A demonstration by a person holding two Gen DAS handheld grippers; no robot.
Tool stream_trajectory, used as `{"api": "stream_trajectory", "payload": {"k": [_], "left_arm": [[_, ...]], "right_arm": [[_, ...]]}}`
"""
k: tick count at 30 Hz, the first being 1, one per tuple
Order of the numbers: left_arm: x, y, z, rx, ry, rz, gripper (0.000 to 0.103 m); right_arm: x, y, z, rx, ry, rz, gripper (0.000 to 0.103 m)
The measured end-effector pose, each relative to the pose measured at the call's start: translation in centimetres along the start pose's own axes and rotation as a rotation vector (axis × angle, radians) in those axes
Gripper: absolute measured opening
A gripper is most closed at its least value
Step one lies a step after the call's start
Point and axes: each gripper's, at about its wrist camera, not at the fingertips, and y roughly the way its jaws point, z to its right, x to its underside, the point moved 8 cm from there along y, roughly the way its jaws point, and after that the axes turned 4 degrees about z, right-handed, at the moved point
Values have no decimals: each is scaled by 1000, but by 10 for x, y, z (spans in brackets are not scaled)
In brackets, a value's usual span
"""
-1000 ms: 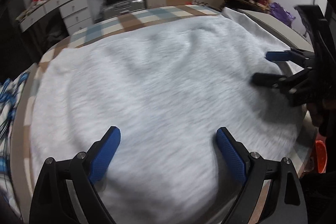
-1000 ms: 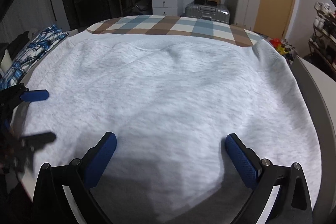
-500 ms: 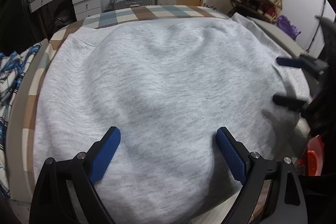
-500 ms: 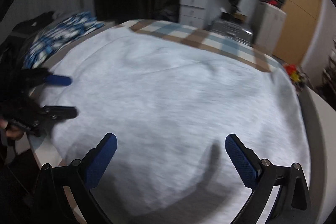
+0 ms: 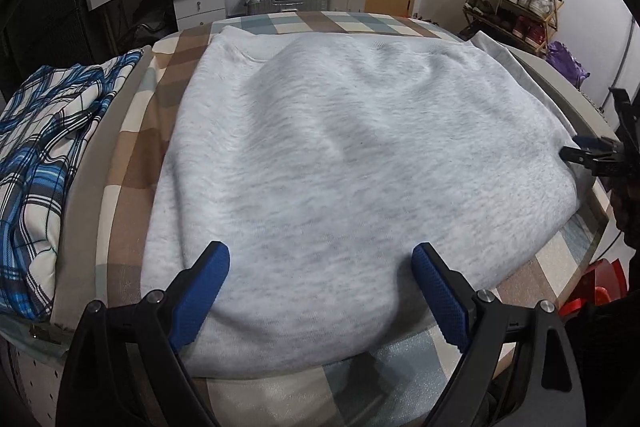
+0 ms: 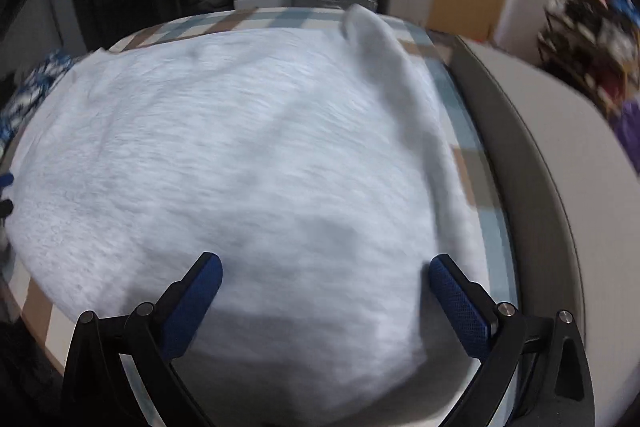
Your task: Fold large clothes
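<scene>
Clearly, the grey sweatshirt lay spread flat on the checked worktop, running away from the person toward the far edge, where its neckline sat. Its near hem lay just below both tools, so each pair of tongs looked down and forward across it. The left tongs stood wide apart over the near-left part of the hem, nothing between the blue pads and no cloth pinched. The right tongs were likewise spread wide and empty, over the near-right part; that view was blurred. The one visible sleeve lay along the right edge, reaching toward the far corner, so the right hand was much the nearer to it. Judging from this, a fold across the body would start from that right side. A blue plaid garment sat apart to the left, off the checked cloth.
</scene>
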Motion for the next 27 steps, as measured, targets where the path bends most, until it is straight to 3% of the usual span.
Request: {"api": "stream_trajectory", "payload": {"k": [3,8,13,16,18,19,21,23,27], "left_arm": [[-8,0,0,-22,-16,0,90],[-41,0,-4,23,-65,80,90],[-88,35,-25,-114,-40,83,90],[-99,56,-43,-147,-72,88,89],[-96,70,-47,-150,-65,47,75],[-92,81,-50,-153,-62,8,59],[-87,91,-55,-135,-76,-25,50],[-85,90,-63,-168,-86,-26,35],[-88,83,-61,-194,-86,-25,35]], "right_arm": [[3,-2,-9,18,-38,11,103],[5,2,-16,11,-19,8,103],[5,3,-10,8,-5,8,103],[3,5,-8,-3,2,15,103],[3,5,-7,-6,2,19,103],[3,5,-5,-9,3,21,103],[4,4,-6,-14,5,25,103],[5,4,-6,-19,6,29,103],[5,4,-4,-28,8,39,103]]}}
